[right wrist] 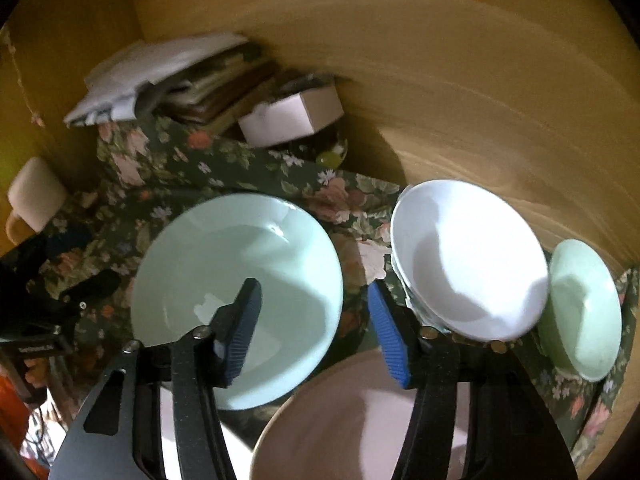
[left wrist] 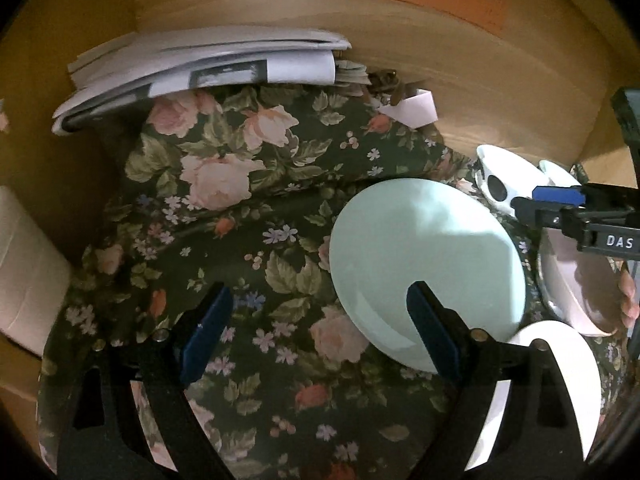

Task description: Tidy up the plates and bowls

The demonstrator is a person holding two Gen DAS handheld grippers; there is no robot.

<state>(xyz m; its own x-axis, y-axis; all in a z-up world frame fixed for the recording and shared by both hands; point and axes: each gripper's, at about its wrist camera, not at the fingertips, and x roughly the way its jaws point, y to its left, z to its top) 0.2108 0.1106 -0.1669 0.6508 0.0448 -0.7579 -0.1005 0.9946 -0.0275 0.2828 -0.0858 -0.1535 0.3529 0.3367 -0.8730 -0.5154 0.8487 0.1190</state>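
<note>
A pale green plate [left wrist: 424,248] lies on the floral cloth [left wrist: 240,220]. My left gripper [left wrist: 320,320] hangs open over the cloth just left of the plate, nothing between its fingers; its right finger [left wrist: 432,336] overlaps the plate's near edge. In the right wrist view my right gripper [right wrist: 314,332] is open astride the right rim of the green plate [right wrist: 224,264]: the left finger [right wrist: 240,332] is over the plate's inside, the other outside, pads clear of the rim. A white bowl [right wrist: 468,260], a small green bowl [right wrist: 580,308] and a pink bowl [right wrist: 340,420] sit nearby.
A wooden wall [right wrist: 440,80] closes the back and right. Stacked papers [left wrist: 200,64] and a white box [right wrist: 292,116] lie at the back, a cream mug [right wrist: 36,196] at the left. A white plate [left wrist: 560,360] lies by the pink bowl [left wrist: 580,292]. A spotted white bowl [left wrist: 500,180] stands behind.
</note>
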